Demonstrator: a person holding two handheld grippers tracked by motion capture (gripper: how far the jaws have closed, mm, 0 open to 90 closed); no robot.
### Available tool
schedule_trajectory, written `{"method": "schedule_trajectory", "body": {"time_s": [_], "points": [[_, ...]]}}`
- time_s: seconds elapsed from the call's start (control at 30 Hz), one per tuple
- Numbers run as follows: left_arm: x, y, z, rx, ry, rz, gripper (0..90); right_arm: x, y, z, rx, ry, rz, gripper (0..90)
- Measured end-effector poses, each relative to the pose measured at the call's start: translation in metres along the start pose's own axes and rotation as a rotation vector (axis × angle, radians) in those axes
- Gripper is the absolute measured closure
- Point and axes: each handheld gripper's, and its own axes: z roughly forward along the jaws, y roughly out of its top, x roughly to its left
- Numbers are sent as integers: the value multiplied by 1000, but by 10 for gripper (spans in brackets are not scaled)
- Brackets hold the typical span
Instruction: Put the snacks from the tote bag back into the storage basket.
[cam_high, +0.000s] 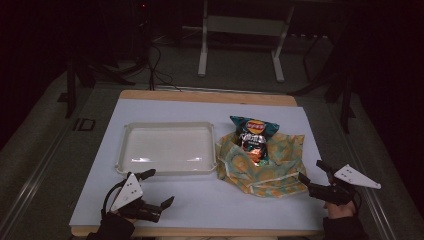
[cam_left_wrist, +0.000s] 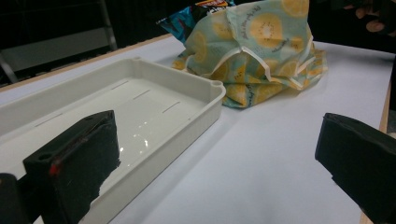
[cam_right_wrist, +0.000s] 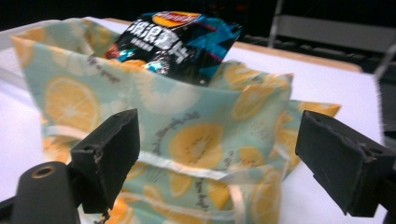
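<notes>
One white plastic tray (cam_high: 167, 148) is counted on the left half of the table (cam_high: 200, 200), and one cloth bag printed with lemon slices (cam_high: 265, 167) is counted on the right half, just beside the tray's right edge. One bag of crisps (cam_high: 253, 137) is seen inside the cloth bag, its top sticking out toward the table's far edge. Two grippers are counted at the near edge: the left gripper (cam_high: 159, 187) by the near left corner and the right gripper (cam_high: 312, 172) by the near right corner.
</notes>
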Motion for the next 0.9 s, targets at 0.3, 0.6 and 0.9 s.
{"method": "schedule_trajectory", "body": {"time_s": [0.3, 0.6, 0.9], "points": [[-3, 1, 2, -1, 2, 21, 3, -8, 5, -3, 90, 79, 41, 125], [-6, 2, 7, -4, -15, 31, 3, -1, 22, -3, 97, 199, 9, 115], [-7, 3, 9, -15, -29, 26, 3, 4, 43, 1, 104, 260, -35, 114]]}}
